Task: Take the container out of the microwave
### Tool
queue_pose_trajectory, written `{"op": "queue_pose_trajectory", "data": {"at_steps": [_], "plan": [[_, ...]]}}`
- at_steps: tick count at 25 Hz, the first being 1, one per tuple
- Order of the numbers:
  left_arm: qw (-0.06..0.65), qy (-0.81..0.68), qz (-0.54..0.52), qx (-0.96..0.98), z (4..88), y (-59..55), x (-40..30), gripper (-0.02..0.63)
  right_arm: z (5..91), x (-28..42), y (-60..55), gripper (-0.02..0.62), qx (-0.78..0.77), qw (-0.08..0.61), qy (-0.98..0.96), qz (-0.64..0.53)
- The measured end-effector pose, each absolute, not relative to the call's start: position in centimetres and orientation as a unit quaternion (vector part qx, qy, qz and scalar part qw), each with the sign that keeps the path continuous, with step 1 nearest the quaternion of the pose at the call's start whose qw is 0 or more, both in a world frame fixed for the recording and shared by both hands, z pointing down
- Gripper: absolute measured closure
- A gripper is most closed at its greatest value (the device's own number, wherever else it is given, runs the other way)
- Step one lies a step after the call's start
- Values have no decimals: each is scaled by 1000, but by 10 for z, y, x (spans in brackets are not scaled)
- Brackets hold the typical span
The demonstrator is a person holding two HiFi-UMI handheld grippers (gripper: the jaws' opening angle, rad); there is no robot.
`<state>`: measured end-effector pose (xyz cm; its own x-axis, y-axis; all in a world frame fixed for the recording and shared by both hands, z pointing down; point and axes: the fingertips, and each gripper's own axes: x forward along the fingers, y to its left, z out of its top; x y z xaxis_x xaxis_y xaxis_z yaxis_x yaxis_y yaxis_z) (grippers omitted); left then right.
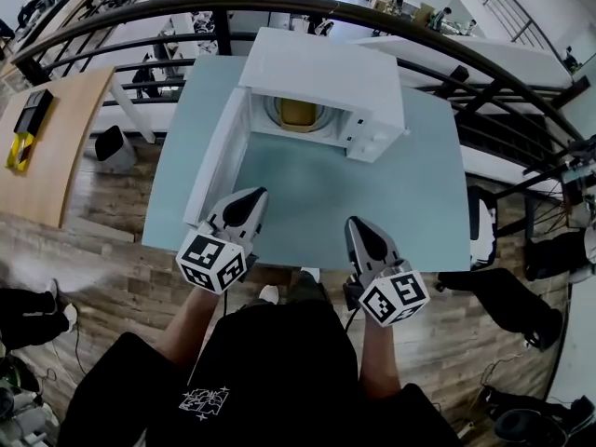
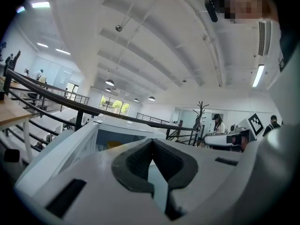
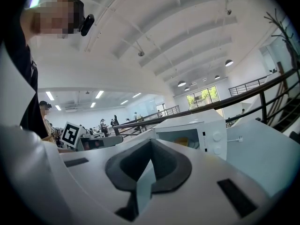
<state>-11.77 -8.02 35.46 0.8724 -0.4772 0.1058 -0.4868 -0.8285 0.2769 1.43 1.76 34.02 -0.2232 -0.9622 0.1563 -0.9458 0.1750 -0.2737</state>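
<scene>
A white microwave point(image 1: 321, 87) stands at the far side of a pale blue table point(image 1: 372, 203), its door point(image 1: 216, 161) swung open to the left. Inside sits a yellow container point(image 1: 298, 112), also visible in the left gripper view point(image 2: 114, 145) and the right gripper view point(image 3: 182, 141). My left gripper point(image 1: 253, 196) hovers over the table's near edge, beside the open door, shut and empty. My right gripper point(image 1: 358, 223) is level with it on the right, shut and empty too. Both point at the microwave and are well short of it.
A black curved railing point(image 1: 372, 17) runs behind the table, with a lower floor of desks and people beyond. A wooden desk point(image 1: 56, 138) lies to the left. Bags and a chair point(image 1: 503, 287) sit on the floor at the right.
</scene>
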Motion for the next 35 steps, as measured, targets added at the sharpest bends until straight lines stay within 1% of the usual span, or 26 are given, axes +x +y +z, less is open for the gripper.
{"op": "queue_pose_trajectory", "data": {"at_steps": [6,10,18,23,31,35], "plan": [[146,-269,13,952,358,-87,-108,598,348,22,-1,591,-602,27,781,-164],[143,-272,5,952,358,-92,-91,598,352,30,-22,591,-581,8,798,-159],[128,-292,32,947,369,-119,-63,598,358,44,-68,591,-553,-4,818,-160],[125,-318,55,938,385,-142,-51,598,368,53,-96,591,-540,-30,826,-158],[129,-339,81,928,412,-172,-25,598,387,71,-129,591,-522,-41,836,-165],[162,-344,76,922,426,-184,-15,598,399,78,-137,590,-516,-42,837,-179]]}}
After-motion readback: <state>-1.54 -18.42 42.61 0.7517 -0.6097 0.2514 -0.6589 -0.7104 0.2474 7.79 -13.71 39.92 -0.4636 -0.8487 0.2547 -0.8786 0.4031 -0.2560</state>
